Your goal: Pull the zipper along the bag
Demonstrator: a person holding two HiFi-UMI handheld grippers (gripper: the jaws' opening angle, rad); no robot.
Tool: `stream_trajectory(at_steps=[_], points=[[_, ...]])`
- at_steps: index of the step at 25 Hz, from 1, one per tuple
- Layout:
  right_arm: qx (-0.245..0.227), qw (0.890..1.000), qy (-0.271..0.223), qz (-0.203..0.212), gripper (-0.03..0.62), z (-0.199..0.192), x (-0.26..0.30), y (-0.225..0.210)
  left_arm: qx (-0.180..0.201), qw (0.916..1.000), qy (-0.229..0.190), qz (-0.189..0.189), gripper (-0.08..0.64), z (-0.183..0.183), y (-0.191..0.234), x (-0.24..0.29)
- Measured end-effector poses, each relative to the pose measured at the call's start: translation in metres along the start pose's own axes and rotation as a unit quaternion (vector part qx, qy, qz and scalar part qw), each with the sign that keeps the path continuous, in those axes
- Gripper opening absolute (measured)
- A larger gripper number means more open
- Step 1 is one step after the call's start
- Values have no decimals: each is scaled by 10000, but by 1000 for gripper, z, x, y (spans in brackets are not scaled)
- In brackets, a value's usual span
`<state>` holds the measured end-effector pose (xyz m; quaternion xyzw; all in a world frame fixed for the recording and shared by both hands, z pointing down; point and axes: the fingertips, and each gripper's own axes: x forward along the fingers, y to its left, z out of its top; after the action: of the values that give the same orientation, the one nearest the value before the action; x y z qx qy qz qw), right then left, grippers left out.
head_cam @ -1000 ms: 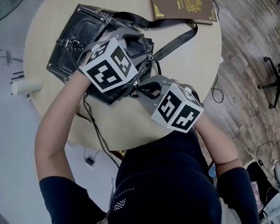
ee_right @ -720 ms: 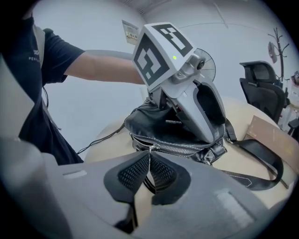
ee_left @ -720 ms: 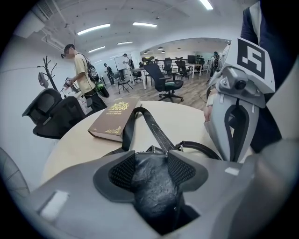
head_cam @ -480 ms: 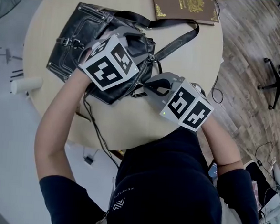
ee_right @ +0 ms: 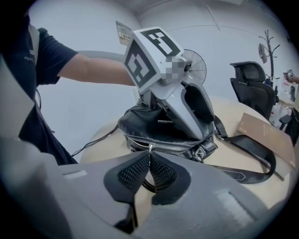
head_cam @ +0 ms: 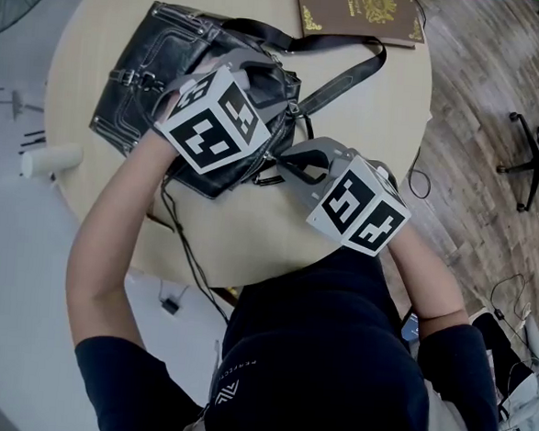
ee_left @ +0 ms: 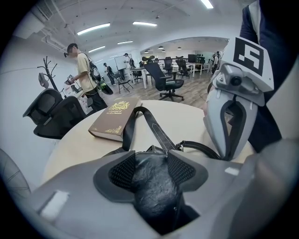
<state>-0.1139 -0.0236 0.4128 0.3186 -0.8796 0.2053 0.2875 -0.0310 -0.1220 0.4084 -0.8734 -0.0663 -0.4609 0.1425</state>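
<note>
Anchored: left gripper (ee_left: 152, 162) clamps the soft, floppy leather bag (head_cam: 143, 70); right gripper (ee_right: 149, 157), centre frame, pinches shut on the small, probably slick zipper pull (ee_right: 150, 148).

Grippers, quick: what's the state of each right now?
Left gripper: closed on the black bag, pinching its leather.
Right gripper: closed on the zipper pull.

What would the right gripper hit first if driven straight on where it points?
The black bag: the right gripper, shut on the zipper pull, points into its zipped edge, seemingly right ahead.
</note>
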Motion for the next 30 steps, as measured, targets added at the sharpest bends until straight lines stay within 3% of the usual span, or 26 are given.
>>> stream_trajectory(at_steps=[12,13,16,17,19,24,30], points=[[-502,9973,-56,540,11,12,4,30,-41,10000,42,-13,236,-1,1,2],[-487,9962,-124,715,9,14,4,37,-41,10000,35,1,236,-1,1,2],[-417,9825,-386,1776,0,25,10,92,-73,9999,54,52,230,-2,3,4],[-583,9813,-320,1804,0,24,17,106,-102,9999,63,42,230,-3,4,4],[-850,9851,-169,1486,0,16,31,108,-159,9999,18,18,229,0,4,2],[-483,9935,-410,944,2,16,24,67,-103,9998,-117,156,225,2,2,-2],[-152,9982,-547,205,5,6,17,37,-384,9968,-585,390,204,12,4,-17]])
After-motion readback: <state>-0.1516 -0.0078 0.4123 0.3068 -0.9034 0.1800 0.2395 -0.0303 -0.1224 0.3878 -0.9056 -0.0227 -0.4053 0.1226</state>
